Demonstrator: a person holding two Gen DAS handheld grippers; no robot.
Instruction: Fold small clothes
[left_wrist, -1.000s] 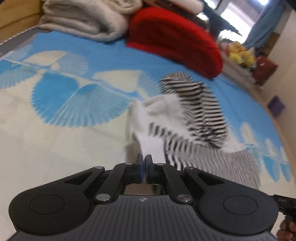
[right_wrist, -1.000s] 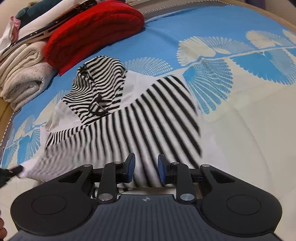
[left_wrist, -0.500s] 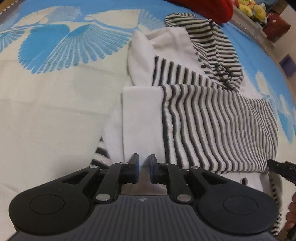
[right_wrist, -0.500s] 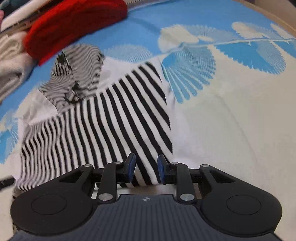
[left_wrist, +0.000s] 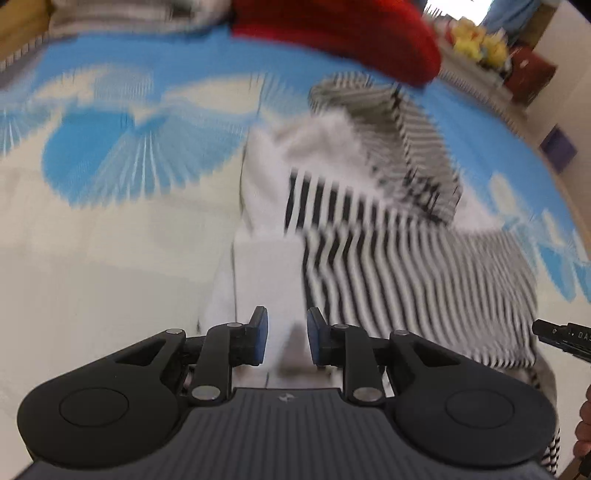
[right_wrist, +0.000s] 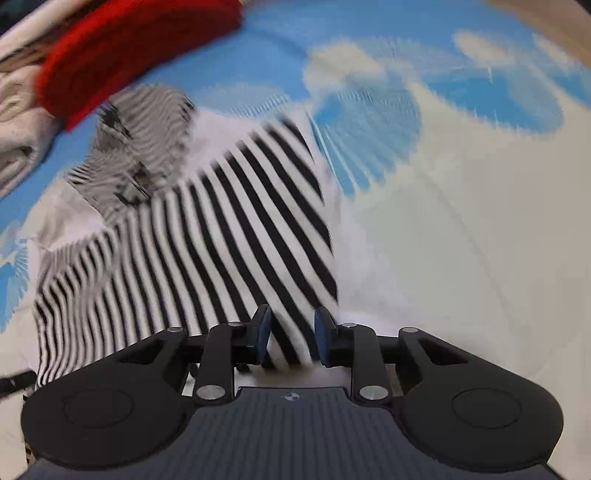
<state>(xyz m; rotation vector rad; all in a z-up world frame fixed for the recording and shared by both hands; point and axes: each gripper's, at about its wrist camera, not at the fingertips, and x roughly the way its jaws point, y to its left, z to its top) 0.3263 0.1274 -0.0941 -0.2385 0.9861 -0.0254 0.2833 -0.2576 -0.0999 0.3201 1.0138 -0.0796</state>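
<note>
Left wrist view: the left gripper (left_wrist: 283, 341) was pinched shut a second ago; its jaws are now opening and stand a little apart, with white cloth seen in the gap but not pressed by the pads. The striped garment (left_wrist: 399, 266) has been let go and lies on the bed sheet (left_wrist: 110, 240), from 12 to 3 o'clock of the gripper. A striped panel is now laid across the body, with a white sleeve part at its left edge. Judged: one fold is just set down and the release is under way. The frame is blurred. A red cushion (left_wrist: 340, 33) sits at 12 o'clock, well beyond the garment. The tip of the other tool (left_wrist: 561, 336) shows at 3 o'clock.

Right wrist view: the right gripper (right_wrist: 291, 338) is partly open, much as a second ago; striped cloth is seen between the jaws, no pinch is visible, nothing is held. The striped garment (right_wrist: 207, 251) spreads from 10 to 12 o'clock. Folded towels (right_wrist: 18, 129) are stacked at 10 o'clock, far off.

Containers: none are seen in either view.
</note>
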